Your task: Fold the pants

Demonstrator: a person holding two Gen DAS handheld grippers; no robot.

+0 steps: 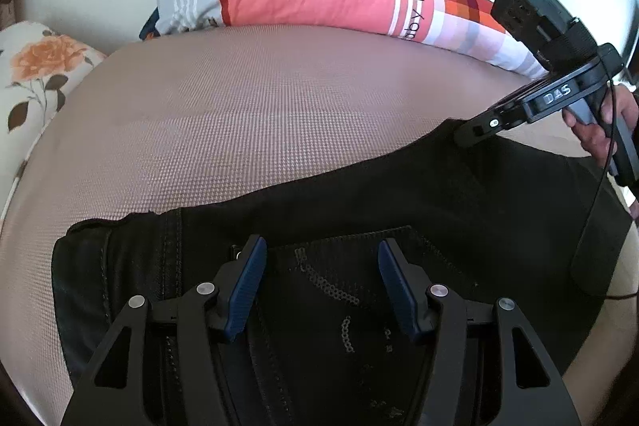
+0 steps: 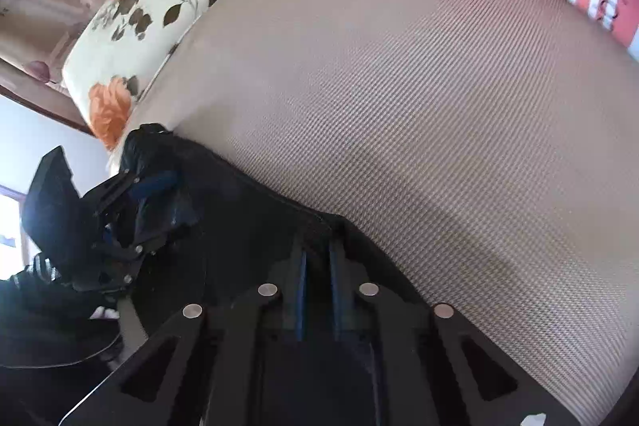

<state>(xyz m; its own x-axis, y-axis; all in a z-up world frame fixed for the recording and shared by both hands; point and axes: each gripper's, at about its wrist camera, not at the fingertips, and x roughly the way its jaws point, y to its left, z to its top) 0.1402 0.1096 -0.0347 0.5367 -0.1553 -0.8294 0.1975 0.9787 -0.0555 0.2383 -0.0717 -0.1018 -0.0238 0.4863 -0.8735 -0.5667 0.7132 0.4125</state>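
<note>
Left black two-finger gripper with blue ribbed pads [image 1: 319, 284]: jaws spread wide, hovering low over the black pants [image 1: 459, 194], pads clear of fabric. Right black two-finger gripper [image 2: 317, 258]: jaws nearly together, pinching the pants' far edge, fabric between the pads. Bare right hand [image 1: 599, 130] grips its handle, at the pants' far corner.

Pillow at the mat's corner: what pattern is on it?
Orange roses with dark leaves on cream pillow; right wrist view.
</note>
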